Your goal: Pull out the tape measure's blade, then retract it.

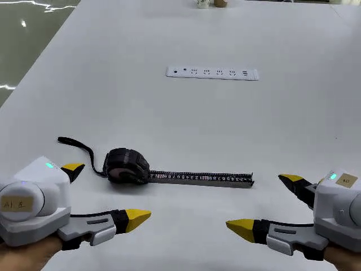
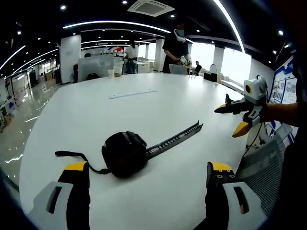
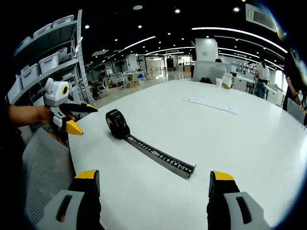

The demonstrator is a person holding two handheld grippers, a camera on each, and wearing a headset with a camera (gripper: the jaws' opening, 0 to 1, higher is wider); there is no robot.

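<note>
A black tape measure (image 1: 127, 166) lies on the white table, its blade (image 1: 201, 179) pulled out to the right and lying flat; a black wrist strap (image 1: 79, 146) trails off to its left. My left gripper (image 1: 107, 192) is open near the front left, short of the case (image 2: 124, 153), with nothing between its yellow-tipped fingers. My right gripper (image 1: 266, 204) is open at the front right, just short of the blade's end hook (image 3: 188, 170). The left gripper view has the right gripper (image 2: 235, 117) at its right, and the left gripper (image 3: 72, 117) appears at the left of the right gripper view.
A white power strip (image 1: 212, 73) lies flat farther back on the table (image 1: 169, 113). Small containers (image 1: 211, 3) stand at the far edge. A glossy floor (image 1: 28, 39) lies beyond the table's left edge. People stand at the far end (image 2: 175, 48).
</note>
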